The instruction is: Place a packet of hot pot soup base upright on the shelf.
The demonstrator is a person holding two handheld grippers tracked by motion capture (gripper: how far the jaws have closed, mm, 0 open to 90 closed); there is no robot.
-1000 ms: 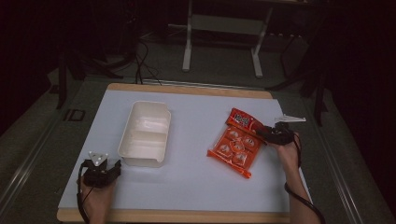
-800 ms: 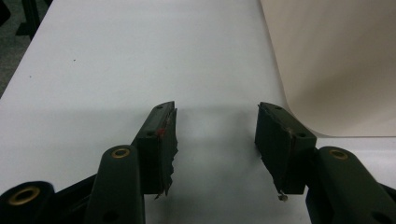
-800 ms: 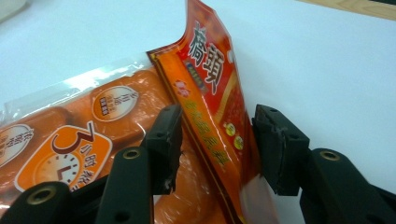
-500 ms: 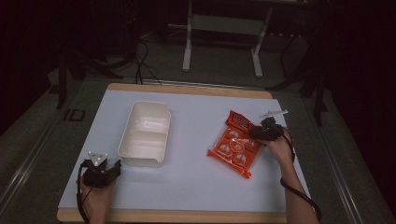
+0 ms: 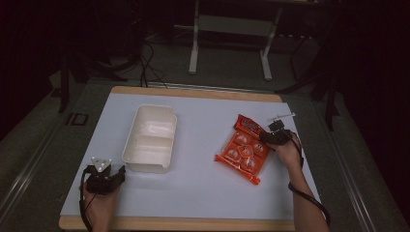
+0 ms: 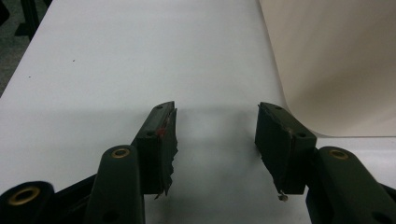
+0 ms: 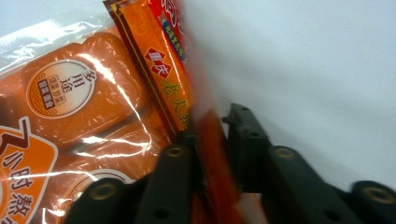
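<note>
Glossy orange snack packet, seemingly sealed

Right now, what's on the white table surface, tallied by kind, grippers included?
Orange snack packet: 1, its edge between the closed jaws of the right gripper
White tray: 1, two compartments, nothing in it
Grippers: 2, the left gripper open beside the tray's near end
Total: 4
</note>
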